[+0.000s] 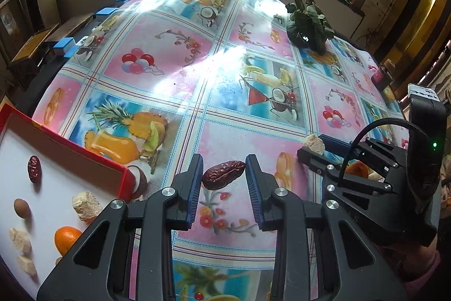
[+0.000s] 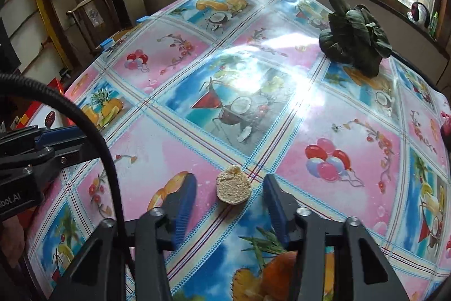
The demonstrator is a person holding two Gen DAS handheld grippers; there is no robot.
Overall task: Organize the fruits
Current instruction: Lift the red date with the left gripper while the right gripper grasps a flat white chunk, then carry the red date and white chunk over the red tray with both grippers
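Note:
A wrinkled red date (image 1: 223,174) lies on the fruit-print tablecloth between the fingers of my left gripper (image 1: 224,171); the jaws stand open around it, close to both its ends. A beige crumbly snack piece (image 2: 233,185) lies between the open fingers of my right gripper (image 2: 229,188), with gaps on both sides. In the left wrist view the right gripper (image 1: 313,147) shows at the right with that piece (image 1: 313,143) at its tips. A red-rimmed white tray (image 1: 84,151) at the left holds a red date (image 1: 34,169), a brown round fruit (image 1: 21,208), an orange (image 1: 67,239) and beige pieces (image 1: 86,205).
A dark leafy vegetable (image 1: 308,24) lies far right on the table, also in the right wrist view (image 2: 355,41). Blue blocks (image 1: 64,44) sit at the table's left edge. A dark red object (image 1: 379,75) stands at the right edge. Windows run behind the table.

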